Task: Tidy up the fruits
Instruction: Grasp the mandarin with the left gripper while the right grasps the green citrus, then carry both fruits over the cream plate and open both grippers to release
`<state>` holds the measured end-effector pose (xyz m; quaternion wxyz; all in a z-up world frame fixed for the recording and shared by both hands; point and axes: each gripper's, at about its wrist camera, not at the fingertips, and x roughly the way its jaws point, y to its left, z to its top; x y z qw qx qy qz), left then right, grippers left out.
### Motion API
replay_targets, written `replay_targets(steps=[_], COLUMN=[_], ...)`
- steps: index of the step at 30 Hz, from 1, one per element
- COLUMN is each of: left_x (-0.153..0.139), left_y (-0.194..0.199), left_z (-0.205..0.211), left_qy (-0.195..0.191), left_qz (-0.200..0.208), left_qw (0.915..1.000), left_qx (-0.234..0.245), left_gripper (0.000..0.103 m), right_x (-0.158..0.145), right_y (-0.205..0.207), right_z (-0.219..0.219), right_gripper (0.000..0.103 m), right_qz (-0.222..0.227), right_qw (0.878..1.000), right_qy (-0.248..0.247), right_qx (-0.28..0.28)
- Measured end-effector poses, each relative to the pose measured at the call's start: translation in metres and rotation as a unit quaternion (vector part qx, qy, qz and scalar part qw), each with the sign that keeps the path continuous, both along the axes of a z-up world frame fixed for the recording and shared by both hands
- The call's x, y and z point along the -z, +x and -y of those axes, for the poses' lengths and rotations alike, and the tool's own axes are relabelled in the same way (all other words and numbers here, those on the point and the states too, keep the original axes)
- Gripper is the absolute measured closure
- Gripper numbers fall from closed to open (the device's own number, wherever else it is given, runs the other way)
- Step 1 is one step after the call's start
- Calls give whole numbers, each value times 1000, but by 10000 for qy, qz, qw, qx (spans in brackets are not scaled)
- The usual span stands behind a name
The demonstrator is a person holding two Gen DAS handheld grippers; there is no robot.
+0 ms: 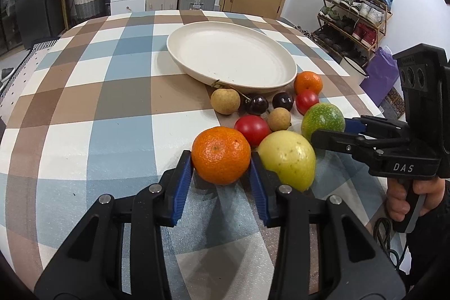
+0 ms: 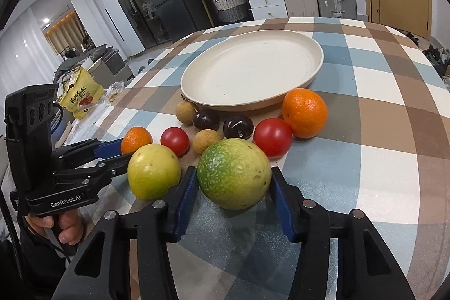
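My left gripper [image 1: 220, 159] is shut on a tangerine [image 1: 220, 155] that rests on the checked tablecloth, a blue pad against each side. My right gripper [image 2: 233, 176] is shut on a speckled green round fruit [image 2: 233, 173], which also sits on the cloth. Between the two held fruits lies a yellow fruit [image 1: 287, 159]. Behind them lie two red tomatoes [image 1: 252, 129], two dark plums [image 1: 257, 104], two tan longans [image 1: 225, 101] and a second tangerine [image 1: 308, 83]. Beyond the fruits stands an empty cream plate [image 1: 230, 58].
The right edge of the table [image 1: 374, 108] is close to the fruits. A shoe rack [image 1: 354, 10] and a purple bag [image 1: 379, 75] stand beyond it. Off the table's left side lies a yellow snack bag [image 2: 80, 94]. A hand [image 1: 405, 198] grips the right tool's handle.
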<state>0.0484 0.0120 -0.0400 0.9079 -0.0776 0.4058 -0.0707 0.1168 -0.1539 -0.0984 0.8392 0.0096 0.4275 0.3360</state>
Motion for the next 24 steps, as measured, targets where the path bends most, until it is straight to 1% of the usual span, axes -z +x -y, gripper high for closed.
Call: replay_targets(steps=[4,9,19,24], left_x=[-2,-7,-37,-49], left_y=[-3,-7,-15,-10], left_z=[0,1,1,-3], left_qy=[14,12,115,130], left_qz=[70,189,666,843], left_qw=[10000,9998,9977,9963], left_qx=[-8,-28,-95,-128], left_gripper=[66,66,66,66], right_x=[-5,-15,-38,-47], right_y=[0,-3,-4,0], right_z=[8,16,29,30], right_gripper=[52,52,52,52], right_qz=[50,217,519,652], right_qw=[9999,9996,9981,9972], right_qy=[63,96,262,287], right_qx=[80,144,182,225])
